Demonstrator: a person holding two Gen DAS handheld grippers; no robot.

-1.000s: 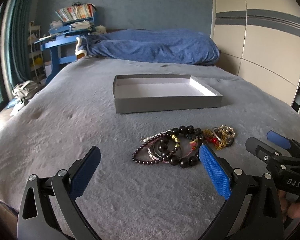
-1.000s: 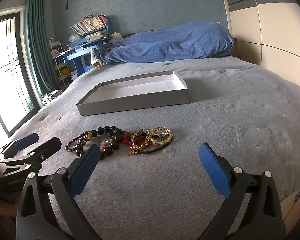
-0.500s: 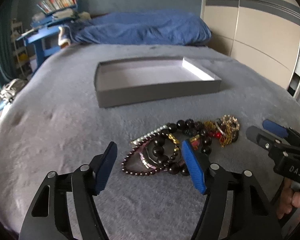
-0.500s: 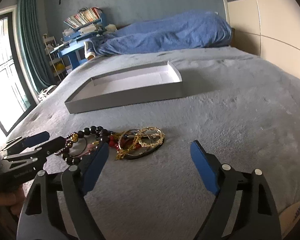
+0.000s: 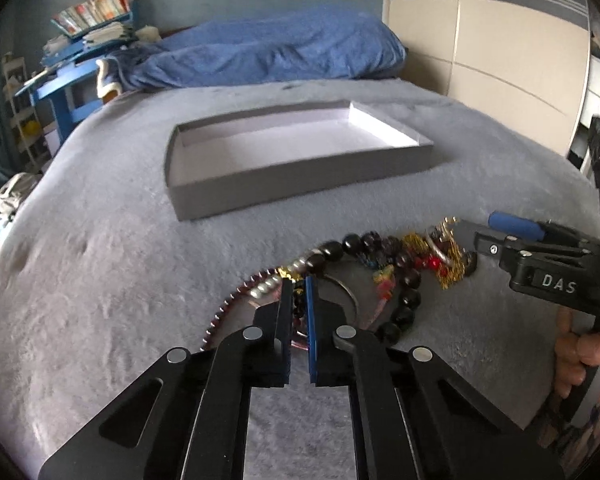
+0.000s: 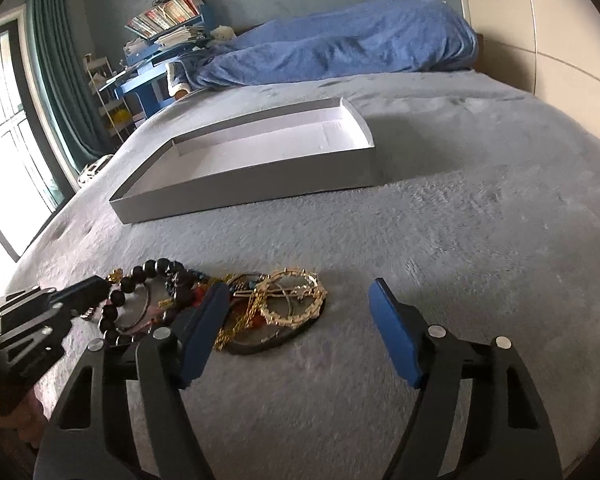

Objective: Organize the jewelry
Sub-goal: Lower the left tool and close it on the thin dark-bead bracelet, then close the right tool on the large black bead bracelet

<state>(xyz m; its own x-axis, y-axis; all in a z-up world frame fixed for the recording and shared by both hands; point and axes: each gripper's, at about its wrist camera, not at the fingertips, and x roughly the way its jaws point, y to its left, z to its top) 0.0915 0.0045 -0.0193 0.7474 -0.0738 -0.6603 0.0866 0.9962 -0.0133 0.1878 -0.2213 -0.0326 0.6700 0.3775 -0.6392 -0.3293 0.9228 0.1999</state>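
Observation:
A tangled pile of jewelry lies on the grey bed cover: black bead bracelets [image 5: 404,272], a thin dark-red bead string [image 5: 228,300] and gold chains and rings [image 6: 292,300]. My left gripper [image 5: 298,292] is down in the left part of the pile, its jaws nearly closed on a small black bead bracelet [image 5: 298,306]. It shows at the left of the right wrist view [image 6: 80,292]. My right gripper [image 6: 300,320] is open over the pile's gold end, and shows in the left wrist view [image 5: 496,230]. An empty grey box [image 5: 296,184] sits beyond the pile.
A blue duvet [image 5: 268,56] is heaped at the head of the bed. A blue desk with books [image 6: 156,68] and a window with teal curtains [image 6: 56,80] are on the left, a beige wardrobe [image 5: 500,40] on the right.
My left gripper has moved forward and down into the pile and closed from wide open onto a bead bracelet. My right gripper has moved closer to the gold pieces and stayed open.

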